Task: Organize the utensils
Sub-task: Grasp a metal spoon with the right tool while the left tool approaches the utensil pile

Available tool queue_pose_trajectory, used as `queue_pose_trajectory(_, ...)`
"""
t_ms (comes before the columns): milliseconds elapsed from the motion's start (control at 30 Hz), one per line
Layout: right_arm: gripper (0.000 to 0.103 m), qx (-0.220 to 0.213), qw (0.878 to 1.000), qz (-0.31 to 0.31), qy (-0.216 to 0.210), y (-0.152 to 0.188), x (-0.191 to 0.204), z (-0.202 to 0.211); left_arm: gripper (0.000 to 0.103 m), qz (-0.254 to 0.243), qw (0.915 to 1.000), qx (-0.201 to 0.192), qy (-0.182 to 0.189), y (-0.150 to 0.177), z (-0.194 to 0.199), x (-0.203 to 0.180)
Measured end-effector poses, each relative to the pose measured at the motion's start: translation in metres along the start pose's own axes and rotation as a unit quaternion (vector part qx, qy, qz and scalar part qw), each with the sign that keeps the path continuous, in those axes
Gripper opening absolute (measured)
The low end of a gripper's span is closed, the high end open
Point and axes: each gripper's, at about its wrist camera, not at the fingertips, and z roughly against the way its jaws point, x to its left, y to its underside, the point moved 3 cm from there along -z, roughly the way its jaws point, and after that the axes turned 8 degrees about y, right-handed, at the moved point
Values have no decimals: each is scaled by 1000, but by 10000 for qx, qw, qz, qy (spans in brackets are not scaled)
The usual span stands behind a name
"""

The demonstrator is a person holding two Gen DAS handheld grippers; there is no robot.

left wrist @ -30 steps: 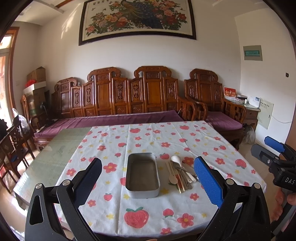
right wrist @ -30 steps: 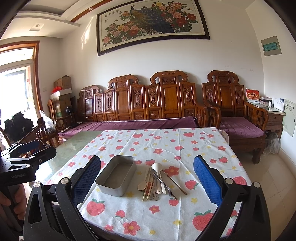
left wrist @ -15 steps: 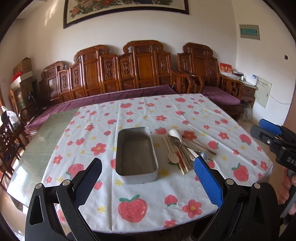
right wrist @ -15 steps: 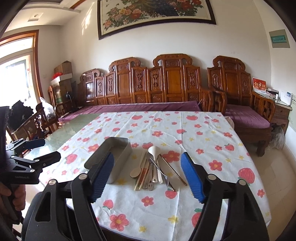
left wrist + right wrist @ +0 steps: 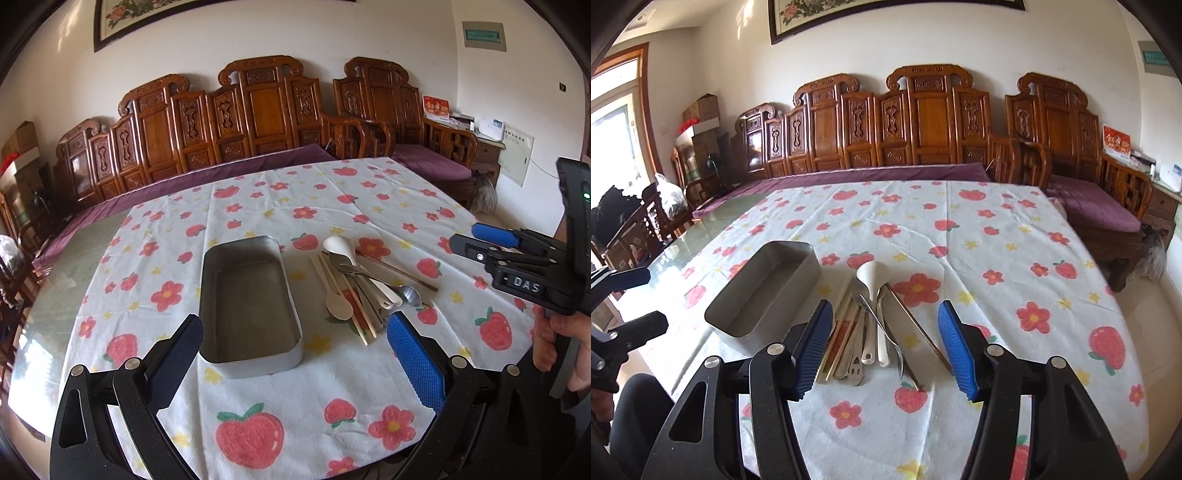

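Home living room: carved wooden sofa (image 5: 258,122), floral-clothed table (image 5: 332,206), framed painting (image 5: 886,14).

A cloth (image 5: 295,199) covers the tabletop (image 5: 55,295); on it a tin (image 5: 247,299), utensils (image 5: 362,288) at its 3 o'clock.

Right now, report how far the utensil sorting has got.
Nothing is sorted yet: the metal tin holds nothing. In hand: the right gripper, jaws open, hangs low over the handle ends of the utensil pile, gripping nothing; the left gripper, also open, hovers by the tin's near end. Left: every spoon and chopstick on the tablecloth.
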Motion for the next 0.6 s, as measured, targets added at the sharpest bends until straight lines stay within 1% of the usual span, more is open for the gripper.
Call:
queue_pose_trajectory(33, 60, 70, 10000, -5, -13, 0, -1, -8, 96, 12, 10000, 58, 16, 1, -7, 1)
queue_pose_trajectory(133, 57, 256, 9996, 95, -114, 2, -3, -39, 88, 9, 9998, 216, 44, 3, -23, 2)
queue_pose_trajectory(233, 55, 426, 9986, 173, -255, 7, 0, -60, 82, -27, 9994, 344, 68, 6, -36, 1)
queue_pose_trajectory(300, 53, 550, 9977, 182, -365, 13, -1, -72, 80, -32, 9992, 401, 83, 6, -42, 1)
queue_pose_trajectory(333, 50, 605, 9972, 201, -398, 16, 0, -77, 78, -27, 9990, 427, 93, 6, -46, 1)
queue_pose_trajectory(467, 43, 833, 9940, 523, -478, 34, 8, -93, 76, 56, 9987, 489, 118, 6, -56, 1)
queue_pose_trajectory(600, 39, 1001, 9914, 700, -465, 39, 14, -107, 75, 110, 9980, 588, 183, 7, -68, -1)
